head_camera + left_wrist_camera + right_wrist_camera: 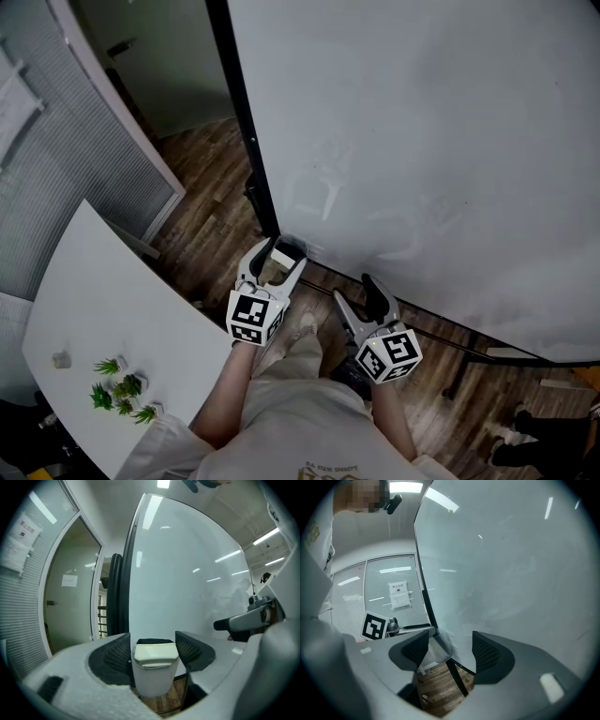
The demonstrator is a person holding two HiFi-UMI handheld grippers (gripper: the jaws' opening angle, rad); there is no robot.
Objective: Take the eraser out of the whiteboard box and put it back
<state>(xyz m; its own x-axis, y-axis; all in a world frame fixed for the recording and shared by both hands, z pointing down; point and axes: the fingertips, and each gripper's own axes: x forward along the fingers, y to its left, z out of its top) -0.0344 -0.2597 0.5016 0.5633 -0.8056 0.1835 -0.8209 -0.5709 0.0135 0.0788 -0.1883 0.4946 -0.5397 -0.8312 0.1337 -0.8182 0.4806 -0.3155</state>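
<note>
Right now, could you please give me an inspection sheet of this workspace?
Surface: whiteboard, wiped, with faint smears.
Job's things: eraser sitting in the whiteboard box at the board's lower corner.
Clutter: small green plants on the white table.
Grippers: left gripper, fingers apart on either side of the eraser and box, no clear contact; right gripper, fingers apart, nothing between them.
Cables: nothing seen.
Surroundings: wood floor; window blinds beyond the table.
</note>
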